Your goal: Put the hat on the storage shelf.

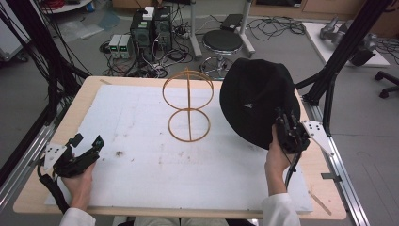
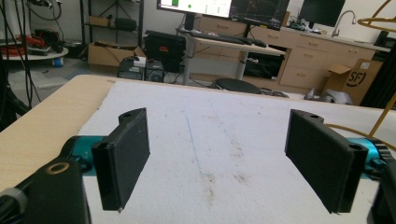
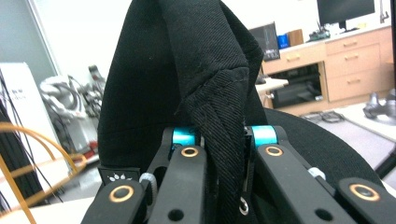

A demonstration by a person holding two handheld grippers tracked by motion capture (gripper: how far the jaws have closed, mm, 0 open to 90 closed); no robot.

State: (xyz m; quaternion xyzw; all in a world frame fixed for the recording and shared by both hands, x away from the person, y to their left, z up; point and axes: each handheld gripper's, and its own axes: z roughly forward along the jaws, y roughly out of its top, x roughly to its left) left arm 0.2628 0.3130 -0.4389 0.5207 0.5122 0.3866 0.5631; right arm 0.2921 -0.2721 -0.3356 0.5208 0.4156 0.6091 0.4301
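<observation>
The black hat (image 1: 256,101) is up off the table at the right side, lifted by its brim, crown tilted toward the far edge and a small white emblem showing on its side. The right gripper (image 1: 285,128) has that brim pinched tight: in the right gripper view the folded black fabric (image 3: 219,154) is squeezed between the two jaws. Just left of the hat, the gold wire stand (image 1: 187,106) sits upright on the white mat (image 1: 141,169), two hoops joined by a post, apart from the hat. Over at the near left corner, the left gripper (image 1: 87,141) rests low above the mat, jaws spread wide with nothing between them.
</observation>
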